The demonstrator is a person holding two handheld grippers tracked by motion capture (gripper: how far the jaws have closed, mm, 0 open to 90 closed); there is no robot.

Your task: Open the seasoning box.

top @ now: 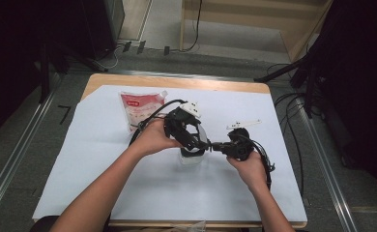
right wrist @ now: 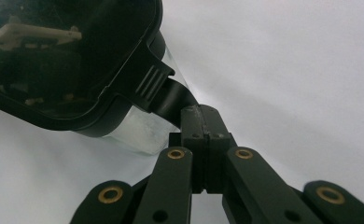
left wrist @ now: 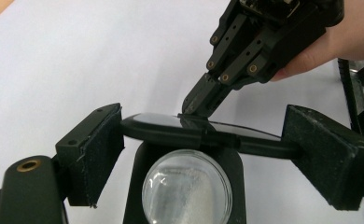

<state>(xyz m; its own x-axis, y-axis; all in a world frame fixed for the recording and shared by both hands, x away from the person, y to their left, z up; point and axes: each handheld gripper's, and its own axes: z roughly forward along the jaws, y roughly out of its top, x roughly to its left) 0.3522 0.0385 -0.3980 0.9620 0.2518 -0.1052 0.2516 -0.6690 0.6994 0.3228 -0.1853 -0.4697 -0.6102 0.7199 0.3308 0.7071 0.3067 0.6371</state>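
A wooden table (top: 177, 81) covered with a large white paper sheet (top: 128, 183) fills the middle of the scene. Two bare forearms reach in from the near edge. The left hand (top: 153, 137) holds a black left hand-held gripper (top: 191, 140) over a small clear glass container with a black lid (top: 192, 155) at the sheet's centre. Just right of it, the right hand (top: 248, 166) holds a black right hand-held gripper (top: 216, 145) pointing left, its tip meeting the container's lid. A red-and-white plastic pouch (top: 139, 110) lies flat at the far left of the sheet. Black cables (top: 293, 140) trail over the grey floor on the right.
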